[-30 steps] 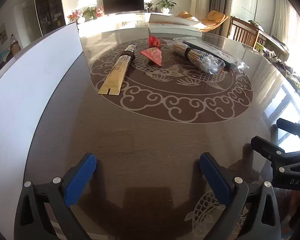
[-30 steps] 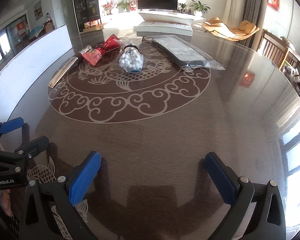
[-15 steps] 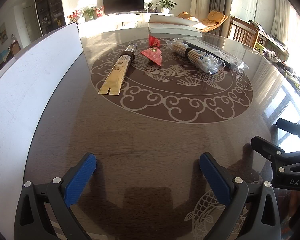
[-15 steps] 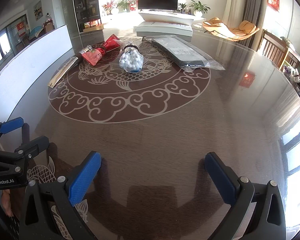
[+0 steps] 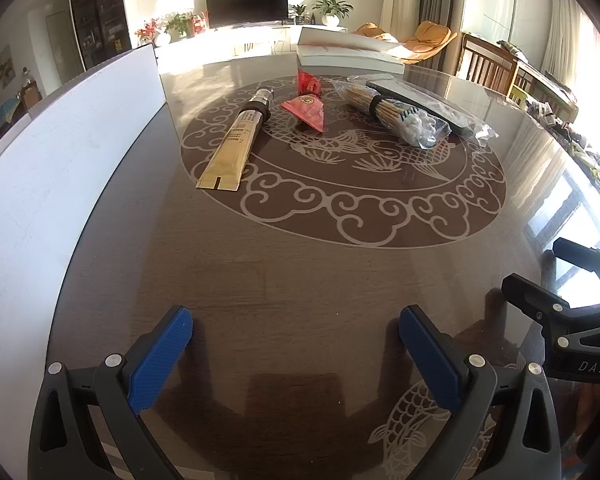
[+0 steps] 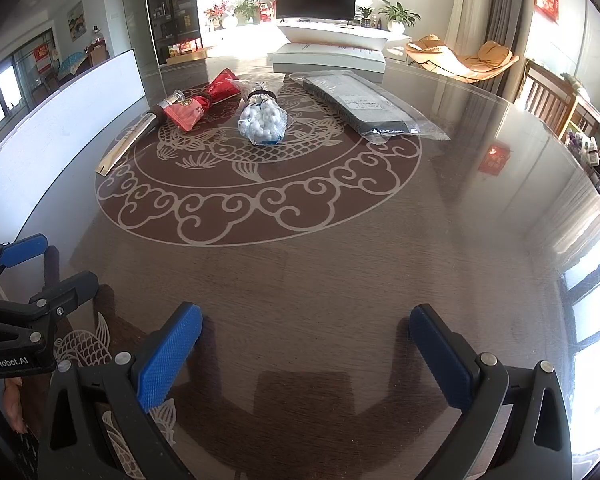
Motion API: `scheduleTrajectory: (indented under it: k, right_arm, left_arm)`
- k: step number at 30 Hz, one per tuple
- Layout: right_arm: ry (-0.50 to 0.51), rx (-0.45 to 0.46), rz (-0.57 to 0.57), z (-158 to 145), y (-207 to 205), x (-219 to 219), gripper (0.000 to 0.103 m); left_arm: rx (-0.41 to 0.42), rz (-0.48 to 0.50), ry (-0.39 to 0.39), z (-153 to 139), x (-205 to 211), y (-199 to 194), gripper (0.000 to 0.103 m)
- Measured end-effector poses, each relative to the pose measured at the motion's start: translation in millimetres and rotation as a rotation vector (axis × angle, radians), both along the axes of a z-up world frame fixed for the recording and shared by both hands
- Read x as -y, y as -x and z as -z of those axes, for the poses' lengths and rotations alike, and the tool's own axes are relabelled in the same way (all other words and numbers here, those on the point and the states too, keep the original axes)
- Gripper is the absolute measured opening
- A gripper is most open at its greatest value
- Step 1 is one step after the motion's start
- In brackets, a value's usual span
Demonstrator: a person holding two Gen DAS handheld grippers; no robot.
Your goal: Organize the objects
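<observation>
Gold tube (image 6: 124, 145) in right wrist view: mostly edge-on, cap end hidden behind red packet (image 6: 188, 110). Print on tube (image 5: 236, 138) too small to read. Label on flat grey package (image 6: 364, 108) unreadable. Surface (image 6: 340, 280) near edge cut off by frame bottom.

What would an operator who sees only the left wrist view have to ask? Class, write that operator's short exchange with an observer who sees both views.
Operator: Is the right gripper open?
Observer: Yes. The right gripper has its blue pads wide apart, with only bare table between them.
Operator: Is anything printed on my left gripper's outer side?
Observer: Yes. The side of the left gripper reads GenRobot.AI.
</observation>
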State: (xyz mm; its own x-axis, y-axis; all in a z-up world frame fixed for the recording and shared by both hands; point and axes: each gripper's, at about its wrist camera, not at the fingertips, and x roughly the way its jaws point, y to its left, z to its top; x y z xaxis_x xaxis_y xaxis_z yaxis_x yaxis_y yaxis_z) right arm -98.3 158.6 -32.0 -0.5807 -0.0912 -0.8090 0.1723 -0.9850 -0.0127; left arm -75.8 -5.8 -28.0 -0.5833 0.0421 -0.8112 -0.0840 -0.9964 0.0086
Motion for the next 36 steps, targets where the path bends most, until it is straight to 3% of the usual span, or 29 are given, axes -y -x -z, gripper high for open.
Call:
scheduleTrajectory:
  k: [7,13,36]
  right_arm:
    - [0.000,0.000,0.000,0.1,0.0,0.0,0.103]
    - [0.000,0.000,0.000,0.2,0.1,0.0,0.103]
    - [0.003,0.000,-0.001,0.5,1.0,0.0,0.103]
  left_arm:
    - [0.089,0.024,0.005,-3.2,-1.2,16.4,0.103]
    - [0.010,0.029,-0.006,-3.0,4.9,29.5,0.103]
    - [0.006,0.020,-0.006,-2.6,4.4,32.9,0.103]
